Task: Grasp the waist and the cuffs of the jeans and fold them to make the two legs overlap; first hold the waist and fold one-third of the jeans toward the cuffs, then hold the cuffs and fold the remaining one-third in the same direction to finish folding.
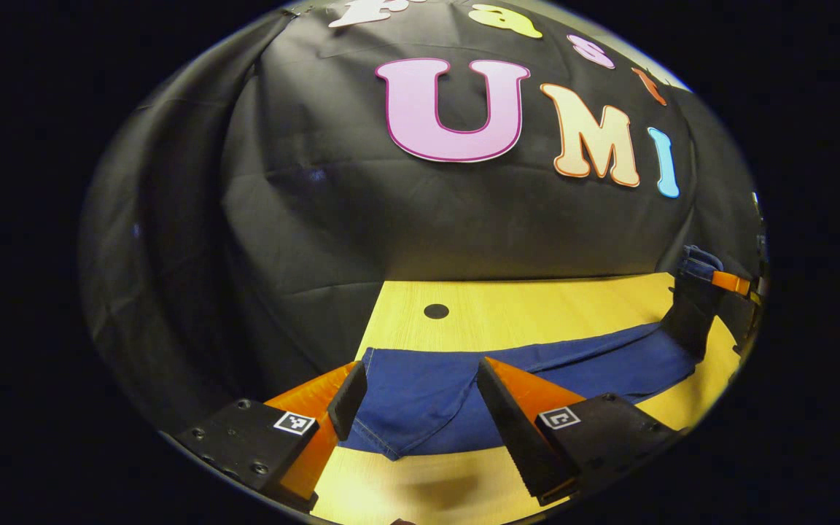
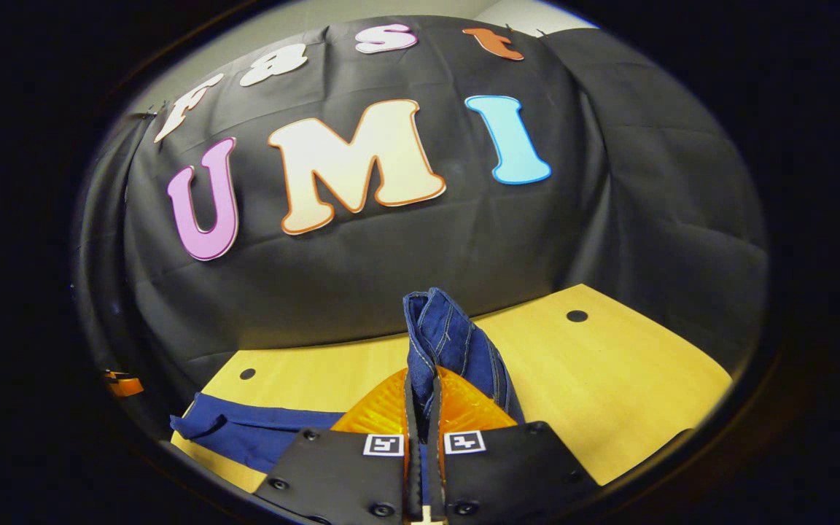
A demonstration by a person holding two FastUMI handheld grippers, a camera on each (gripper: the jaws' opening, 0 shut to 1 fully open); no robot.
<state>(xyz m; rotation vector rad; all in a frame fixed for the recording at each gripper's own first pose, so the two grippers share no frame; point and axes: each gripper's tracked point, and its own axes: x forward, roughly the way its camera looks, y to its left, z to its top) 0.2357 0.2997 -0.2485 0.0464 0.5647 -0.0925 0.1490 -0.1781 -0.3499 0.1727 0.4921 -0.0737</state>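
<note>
Now jeans [image 2: 440, 332] between hand-held gripper [image 2: 421, 430] fingers

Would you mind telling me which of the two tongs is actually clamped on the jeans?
The right tongs: both fingers press a bunched fold of jeans. The left tongs are open above the fabric.

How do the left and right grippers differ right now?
The left gripper is open, its fingers astride the jeans lying on the table; the right gripper is shut on a bunched end, lifted. The left holds nothing; the right holds denim. Both have orange fingers.
</note>
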